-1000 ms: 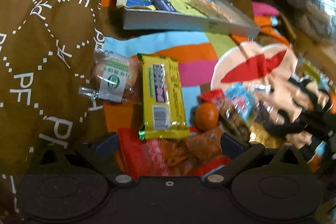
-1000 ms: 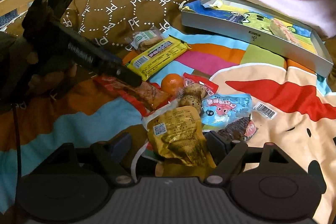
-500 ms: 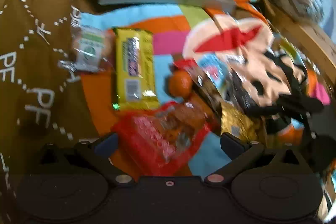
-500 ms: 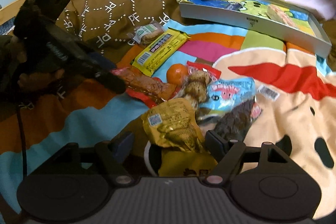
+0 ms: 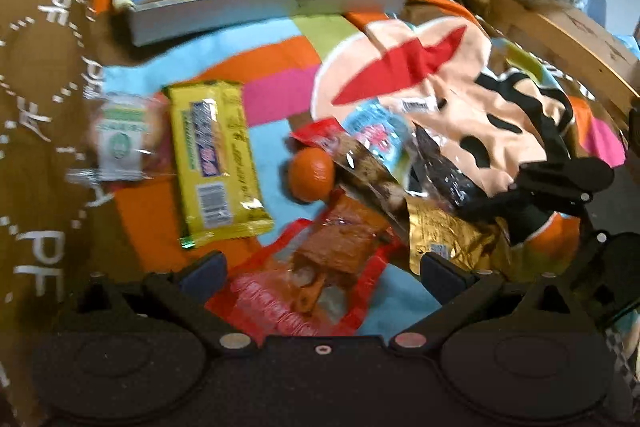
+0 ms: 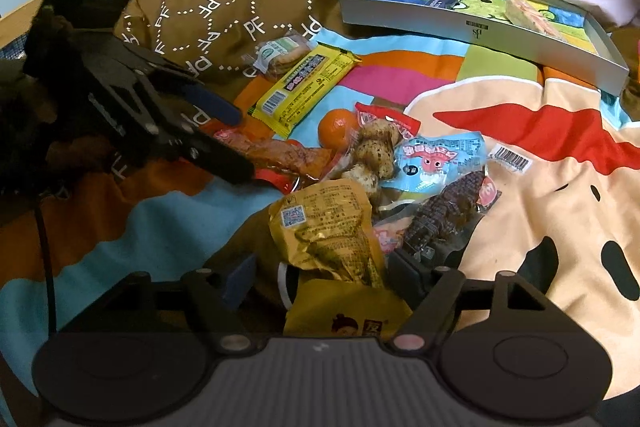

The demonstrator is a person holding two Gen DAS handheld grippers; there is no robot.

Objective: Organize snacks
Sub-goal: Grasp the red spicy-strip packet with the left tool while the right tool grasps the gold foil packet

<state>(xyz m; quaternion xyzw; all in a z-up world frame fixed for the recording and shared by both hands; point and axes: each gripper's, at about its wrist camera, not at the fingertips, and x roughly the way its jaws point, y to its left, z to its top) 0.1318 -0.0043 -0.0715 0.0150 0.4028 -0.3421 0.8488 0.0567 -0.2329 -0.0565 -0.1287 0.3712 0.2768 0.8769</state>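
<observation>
Snacks piled on the blanket, tray (image 6: 472,29) waiting behind them.

My left tongs (image 5: 320,267) are spread either side of the red packet (image 5: 320,267), not pinching it. My right tongs (image 6: 320,267) straddle the gold bag (image 6: 328,227), near the orange (image 6: 338,123), can't tell if they're pinching yet. Crinkly foil could slide out, or I'd drag the neighbouring corn packet (image 6: 440,215) along too.

two close downward wrist views, shared orange (image 5: 311,174) (image 6: 337,123)
</observation>
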